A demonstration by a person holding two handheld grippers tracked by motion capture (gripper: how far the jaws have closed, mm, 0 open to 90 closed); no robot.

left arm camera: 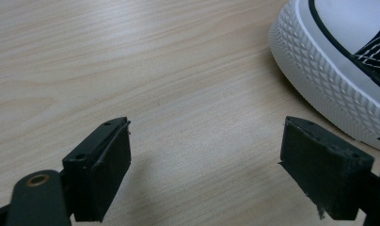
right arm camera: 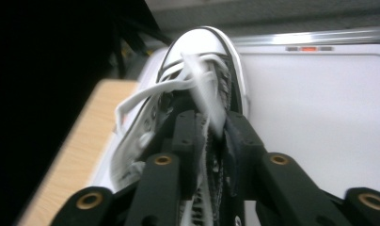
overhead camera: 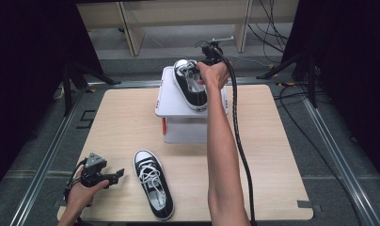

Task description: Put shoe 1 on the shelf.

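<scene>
A black and white sneaker [overhead camera: 190, 89] lies on top of a white stand [overhead camera: 176, 107] at the back of the table. My right gripper [overhead camera: 201, 66] comes down on it from above. In the right gripper view its jaws [right arm camera: 214, 127] stand close together with the sneaker's [right arm camera: 202, 47] laced upper between them, white laces trailing forward over the stand [right arm camera: 320, 103]. A second matching sneaker [overhead camera: 154, 184] lies on the table near the front. My left gripper [overhead camera: 116, 175] rests left of it, open and holding nothing [left arm camera: 204, 155], with the sneaker's white toe [left arm camera: 338, 56] at the upper right.
The wooden table [overhead camera: 127, 117] has bare room on its left and right sides. The right gripper's black cable [overhead camera: 240, 141] trails back over the table beside the forearm. Dark stands and cables sit on the floor beyond the table.
</scene>
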